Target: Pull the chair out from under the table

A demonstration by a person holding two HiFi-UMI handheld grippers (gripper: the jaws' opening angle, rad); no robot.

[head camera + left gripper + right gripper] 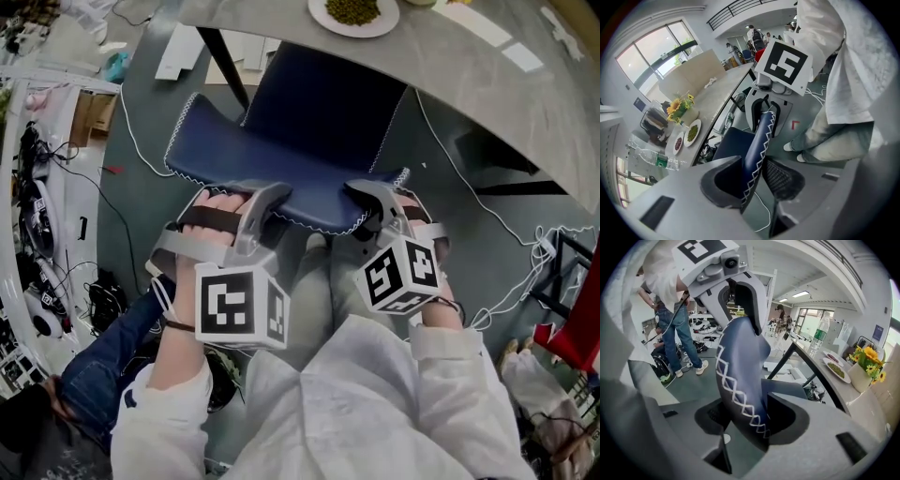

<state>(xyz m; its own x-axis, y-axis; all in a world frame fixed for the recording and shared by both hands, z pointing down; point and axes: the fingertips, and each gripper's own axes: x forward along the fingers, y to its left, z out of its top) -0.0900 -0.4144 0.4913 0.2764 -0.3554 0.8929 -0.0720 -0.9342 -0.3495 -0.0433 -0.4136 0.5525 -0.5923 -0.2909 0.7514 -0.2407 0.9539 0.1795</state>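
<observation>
The chair has a dark blue seat [309,103] with white stitching, and the seat's far part lies under the grey table [469,66]. Its backrest top edge [314,202] runs between my two hands. My left gripper [267,199] clamps the left end of that edge. In the left gripper view the padded backrest [759,140] sits pinched between the jaws of the left gripper [752,180]. My right gripper [370,199] clamps the right end. In the right gripper view the backrest [740,371] fills the gap of the right gripper [750,420].
A plate of green food [354,14] sits at the table's edge, with a bottle [821,336] and yellow flowers [869,359] further along. A black table leg [225,66] slants beside the chair. White cables [141,141] trail on the floor. A person in jeans [103,366] is at lower left.
</observation>
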